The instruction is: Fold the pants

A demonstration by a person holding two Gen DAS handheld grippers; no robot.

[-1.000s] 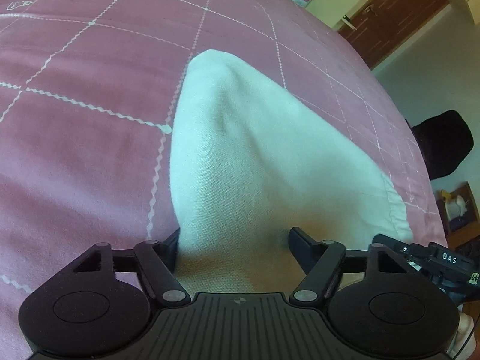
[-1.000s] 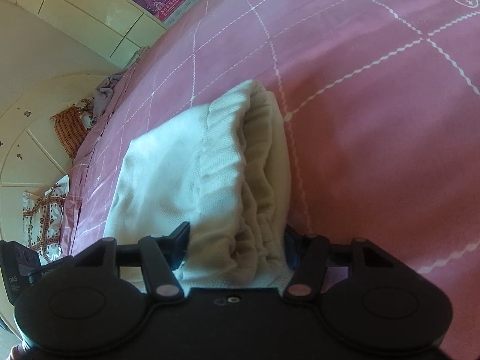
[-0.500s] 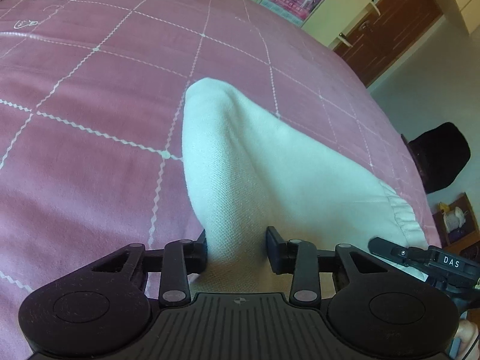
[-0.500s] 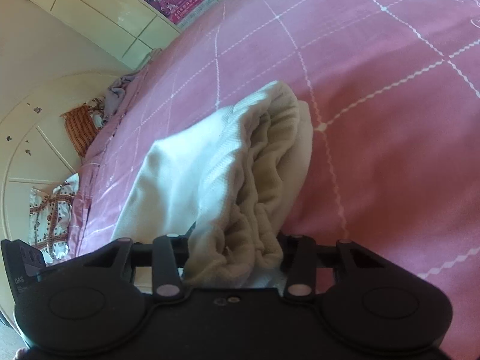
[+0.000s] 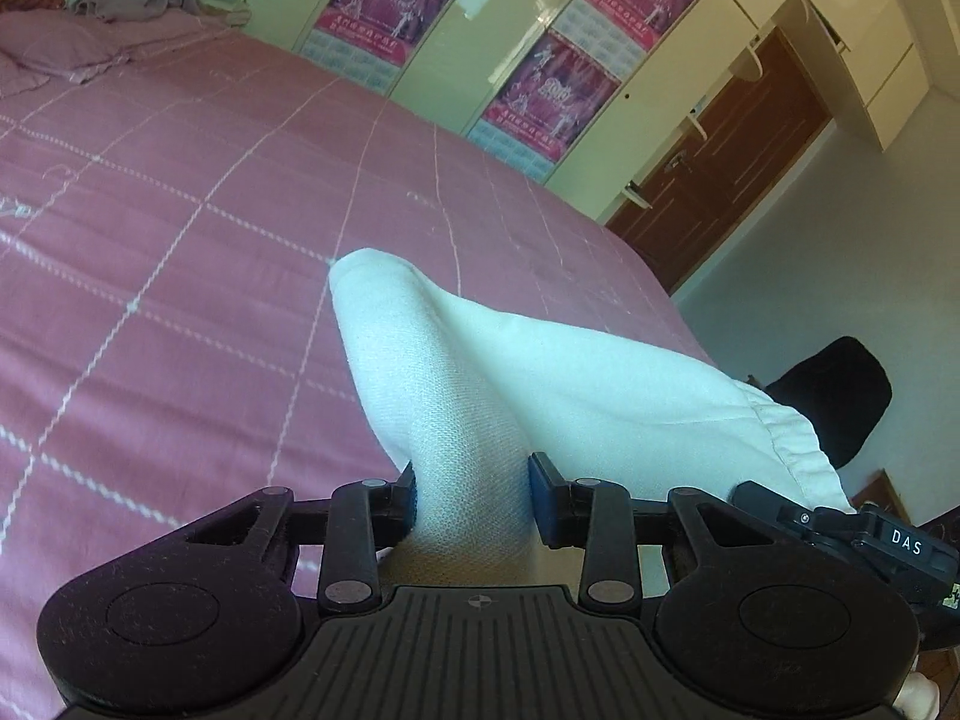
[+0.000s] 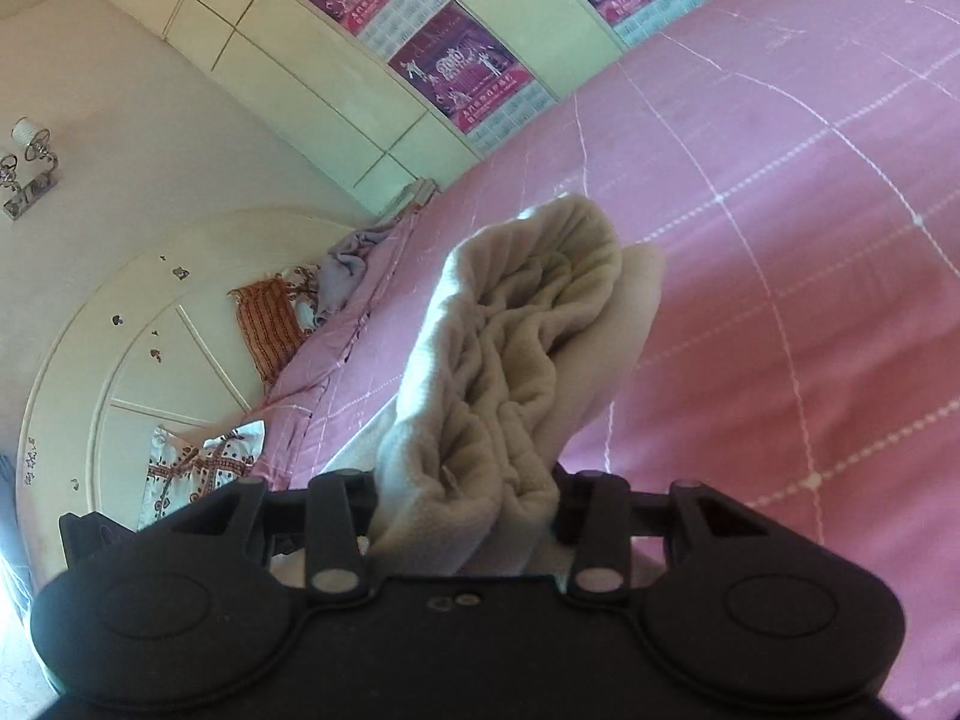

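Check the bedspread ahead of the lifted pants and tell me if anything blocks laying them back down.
Nothing visible does. Both the left gripper and right gripper already clamp the pants, and the pink bedspread ahead is bare.

The pants hide the right tongs' pads, and the posters' print is perhaps too blurred to read.

Bunched pants in right claw

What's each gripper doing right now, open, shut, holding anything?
Left gripper: shut on the pants, plain fabric edge bunched between its fingers.
Right gripper: shut on the pants' gathered waistband end.
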